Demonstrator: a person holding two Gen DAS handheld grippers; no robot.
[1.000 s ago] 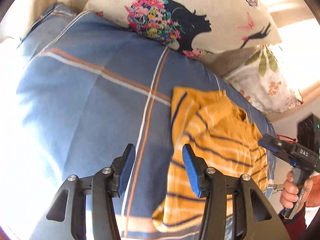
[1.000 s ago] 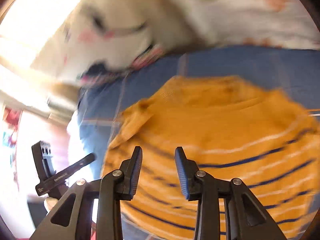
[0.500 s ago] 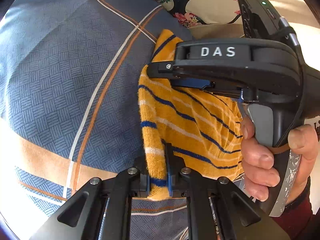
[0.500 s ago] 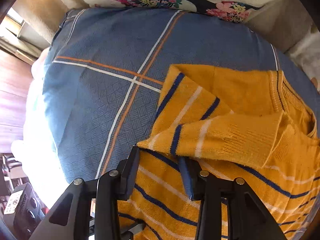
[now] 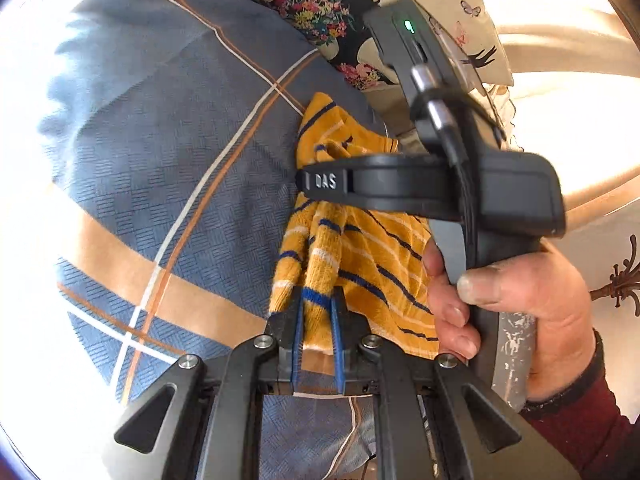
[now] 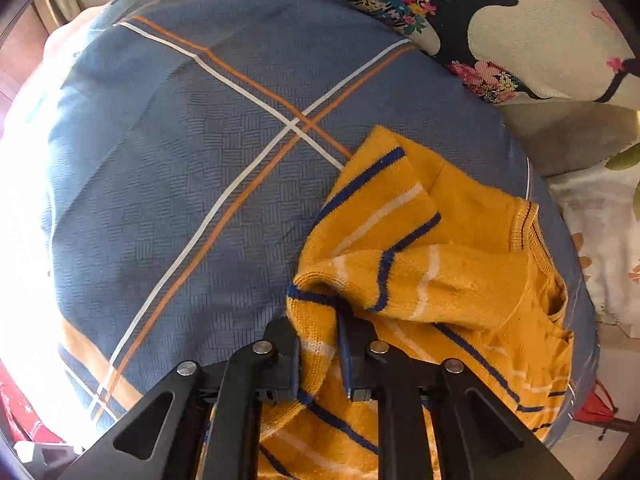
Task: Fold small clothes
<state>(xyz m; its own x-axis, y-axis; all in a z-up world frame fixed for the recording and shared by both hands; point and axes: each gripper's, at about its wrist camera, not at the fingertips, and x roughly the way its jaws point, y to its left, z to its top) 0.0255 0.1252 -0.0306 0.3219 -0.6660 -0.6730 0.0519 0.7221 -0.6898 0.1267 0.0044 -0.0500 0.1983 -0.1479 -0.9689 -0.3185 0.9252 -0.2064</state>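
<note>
A small yellow sweater (image 6: 448, 272) with blue and white stripes lies on the blue plaid bedcover (image 6: 192, 184); it also shows in the left wrist view (image 5: 360, 248). My left gripper (image 5: 318, 304) is shut on the sweater's hem and lifts it slightly. My right gripper (image 6: 320, 320) is shut on a bunched edge of the sweater near its sleeve. The right gripper's black body (image 5: 420, 184) crosses over the sweater in the left wrist view, held by a hand (image 5: 520, 304).
A cream cushion with a floral print (image 6: 500, 28) lies at the far side of the bedcover (image 5: 160, 160). A second leaf-patterned cushion (image 6: 600, 232) sits at the right. The bed edge drops off at the right.
My right gripper has closed on the sweater's edge. My left gripper keeps its hold on the hem and has raised it a little, bunching the cloth.
</note>
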